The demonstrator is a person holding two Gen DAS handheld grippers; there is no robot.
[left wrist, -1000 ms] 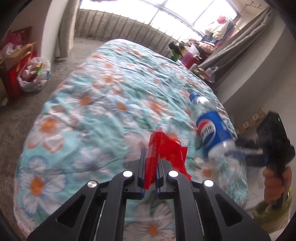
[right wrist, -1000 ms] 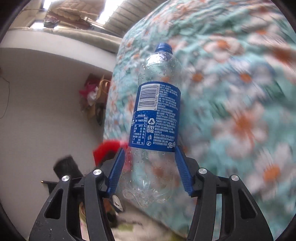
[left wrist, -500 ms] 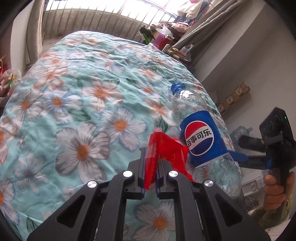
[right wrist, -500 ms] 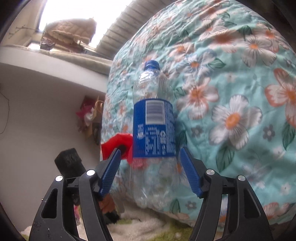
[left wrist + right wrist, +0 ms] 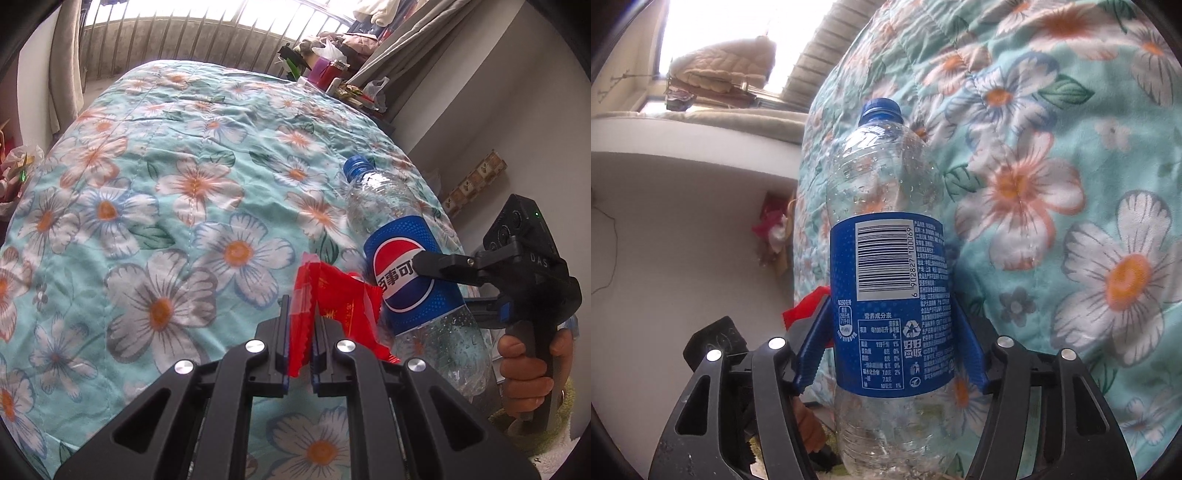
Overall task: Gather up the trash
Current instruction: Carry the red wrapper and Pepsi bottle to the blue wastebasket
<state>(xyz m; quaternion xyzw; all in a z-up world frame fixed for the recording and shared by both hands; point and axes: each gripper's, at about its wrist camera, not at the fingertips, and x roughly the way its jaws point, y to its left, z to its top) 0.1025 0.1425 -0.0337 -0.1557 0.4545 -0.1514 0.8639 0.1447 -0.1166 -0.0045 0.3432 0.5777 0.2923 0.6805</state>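
The left gripper (image 5: 298, 332) is pinching a red wrapper (image 5: 334, 306) between its pressed-together jaws, and the wrapper is sticking up and fanning out to the right above the quilt (image 5: 166, 206). Just to its right, the right gripper (image 5: 890, 339) is gripping a bottle (image 5: 886, 258); its jaws have just been closing, and the blue pads (image 5: 812, 343) are now pressing the blue label on both sides. In the left wrist view, one black finger (image 5: 439, 264) is lying across the logo on the label, and a hand (image 5: 524, 373) is wrapping the handle below. The bottle is clear and looks empty, with droplets inside and a blue cap (image 5: 355, 165) pointing away toward the far end of the bed. It is tilting over the quilt's edge near the wall; whether it is touching the quilt I cannot tell. The flowered quilt is covering the whole bed, and cluttered bags (image 5: 375, 86) are sitting beyond it near the window.
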